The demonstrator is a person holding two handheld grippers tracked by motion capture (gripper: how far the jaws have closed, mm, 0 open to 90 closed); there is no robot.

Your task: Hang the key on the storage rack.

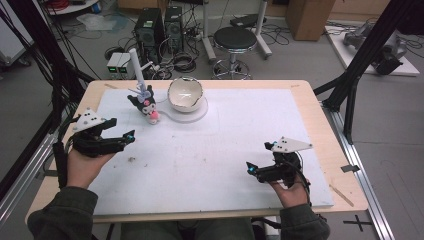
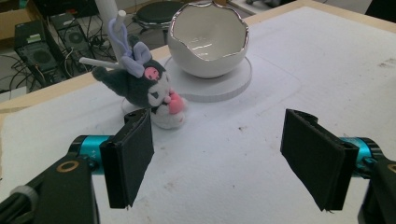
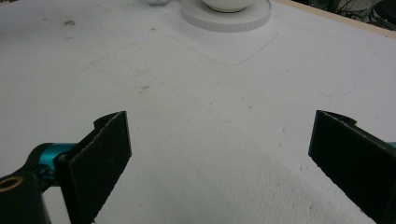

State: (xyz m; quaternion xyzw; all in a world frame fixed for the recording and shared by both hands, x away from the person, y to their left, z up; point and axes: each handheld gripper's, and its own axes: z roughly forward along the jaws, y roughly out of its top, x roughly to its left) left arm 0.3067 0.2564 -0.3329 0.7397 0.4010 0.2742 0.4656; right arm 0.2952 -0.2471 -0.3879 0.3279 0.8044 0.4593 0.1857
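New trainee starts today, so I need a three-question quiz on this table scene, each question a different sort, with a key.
1. True or false: the plush toy sits inside the bowl.
2. What does the bowl stand on? A) a round white base B) a book C) the bare table
3. Fill in: both the left gripper and the right gripper have their jaws ____.

Key: 1 false, the toy stands beside the bowl on the white mat; 2 A, the base; 3 open.
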